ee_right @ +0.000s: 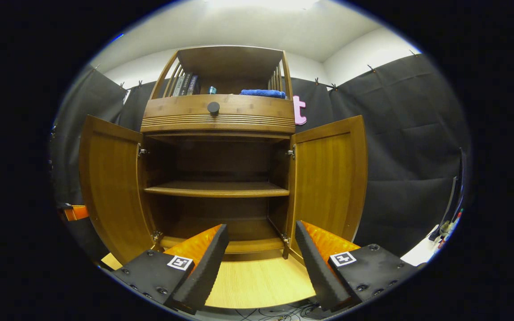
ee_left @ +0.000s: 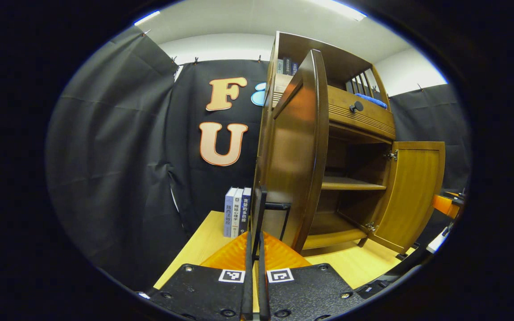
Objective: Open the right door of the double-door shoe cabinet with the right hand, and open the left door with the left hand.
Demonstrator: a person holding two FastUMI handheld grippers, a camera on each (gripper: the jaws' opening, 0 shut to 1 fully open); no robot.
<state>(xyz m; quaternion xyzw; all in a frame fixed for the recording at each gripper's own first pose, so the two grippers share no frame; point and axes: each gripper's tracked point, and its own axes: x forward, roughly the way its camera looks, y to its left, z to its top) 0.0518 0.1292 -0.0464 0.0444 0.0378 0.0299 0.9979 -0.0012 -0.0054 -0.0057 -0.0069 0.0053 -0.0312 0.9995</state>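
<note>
In the right gripper view the wooden shoe cabinet faces me with both doors swung wide: the left door and the right door. My right gripper hangs open in front of the lower shelf, holding nothing. In the left gripper view the left door is seen nearly edge-on, close up. My left gripper is shut on the black handle on that door's outer face. The right door stands open beyond it, with the right gripper's orange body behind its edge.
The cabinet stands on a light wooden table. Three books stand upright beside its left side. Above the doors is a drawer with a black knob; the top shelf carries a blue cloth and books.
</note>
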